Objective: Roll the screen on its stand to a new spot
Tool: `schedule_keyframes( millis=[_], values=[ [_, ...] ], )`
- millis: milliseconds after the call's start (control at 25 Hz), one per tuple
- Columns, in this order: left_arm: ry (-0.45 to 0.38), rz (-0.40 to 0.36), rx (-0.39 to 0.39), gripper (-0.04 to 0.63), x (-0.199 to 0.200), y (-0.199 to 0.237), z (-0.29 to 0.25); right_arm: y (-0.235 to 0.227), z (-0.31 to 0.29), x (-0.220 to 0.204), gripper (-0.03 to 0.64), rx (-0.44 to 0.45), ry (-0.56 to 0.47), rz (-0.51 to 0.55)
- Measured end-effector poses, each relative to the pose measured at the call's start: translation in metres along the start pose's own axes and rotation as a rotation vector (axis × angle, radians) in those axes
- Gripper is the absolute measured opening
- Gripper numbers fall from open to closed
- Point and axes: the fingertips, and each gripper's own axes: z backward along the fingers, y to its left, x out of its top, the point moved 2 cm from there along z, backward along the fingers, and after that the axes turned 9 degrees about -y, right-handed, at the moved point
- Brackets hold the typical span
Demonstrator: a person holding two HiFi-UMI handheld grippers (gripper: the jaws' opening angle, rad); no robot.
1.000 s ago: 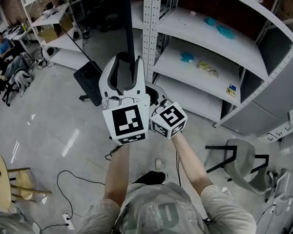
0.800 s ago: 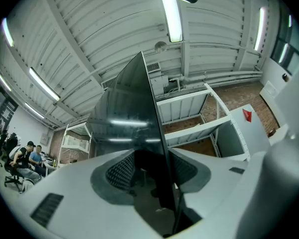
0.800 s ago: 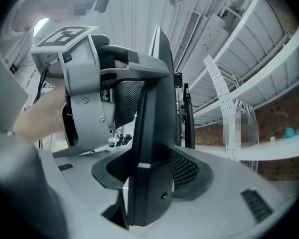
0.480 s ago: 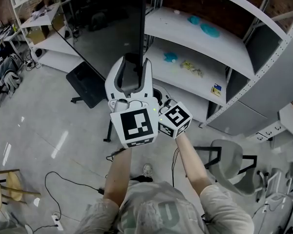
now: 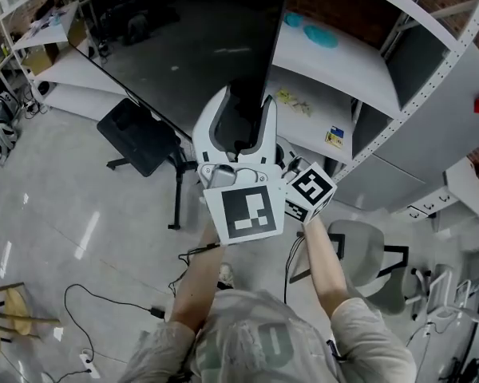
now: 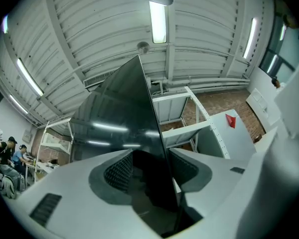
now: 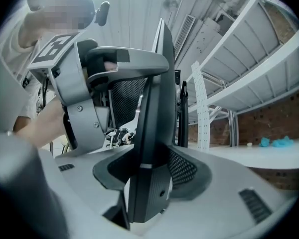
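Observation:
The big black screen (image 5: 184, 46) stands on a black stand whose foot (image 5: 136, 138) rests on the grey floor. My white left gripper (image 5: 243, 98) reaches up around the screen's right edge and is shut on it. Its jaws have just been opening a little, with the dark panel (image 6: 124, 128) still between the pads (image 6: 120, 171). The right gripper sits just behind the left one; only its marker cube (image 5: 310, 191) shows in the head view. In its own view the right gripper (image 7: 149, 168) is shut on the screen's thin edge (image 7: 152, 133), its jaws having just closed further.
A white metal shelving unit (image 5: 367, 54) stands right behind the screen, with teal items (image 5: 315, 34) on a shelf. A grey chair (image 5: 375, 262) is at the right by my legs. Cables (image 5: 104, 302) lie on the floor at lower left, near a wooden stool (image 5: 0, 317).
The screen and both grippers have shifted right across the floor. More of the screen's dark face now fills the top of the head view, and the shelves sit closer behind it.

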Motion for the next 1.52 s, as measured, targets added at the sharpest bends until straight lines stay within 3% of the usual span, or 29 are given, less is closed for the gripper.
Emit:
schedule_keyframes(
  millis=[120,240,280,640,800,920,1160,1320,1520],
  values=[
    [-0.003,0.007,-0.056,0.231,-0.003,-0.025,-0.010,-0.023,0.019,-0.001,0.186,-0.049,0.005,0.015],
    [0.026,0.052,-0.097,0.115,-0.017,-0.054,-0.013,-0.049,0.032,0.000,0.165,-0.112,0.024,0.040],
    [0.036,0.061,-0.106,0.103,-0.023,-0.061,-0.015,-0.057,0.035,0.000,0.161,-0.130,0.026,0.042],
    [0.091,0.083,-0.205,0.094,-0.036,-0.082,-0.032,-0.081,0.061,0.003,0.130,-0.321,0.002,0.078],
    [0.068,0.073,-0.198,0.094,-0.027,-0.066,-0.021,-0.077,0.079,0.016,0.130,-0.437,-0.047,0.071],
    [0.056,0.077,-0.180,0.094,-0.024,-0.045,-0.018,-0.069,0.081,0.021,0.095,-0.450,-0.042,0.020],
    [0.071,0.056,-0.145,0.024,-0.024,-0.010,0.002,-0.047,0.082,0.034,0.037,-0.579,-0.036,0.150],
    [0.066,0.057,-0.143,0.014,-0.023,0.013,0.019,-0.011,0.055,0.055,0.025,-0.556,-0.048,0.287],
    [0.039,0.008,-0.091,0.014,-0.016,0.060,0.050,0.033,-0.005,0.054,0.022,-0.459,-0.067,0.315]
  ],
)
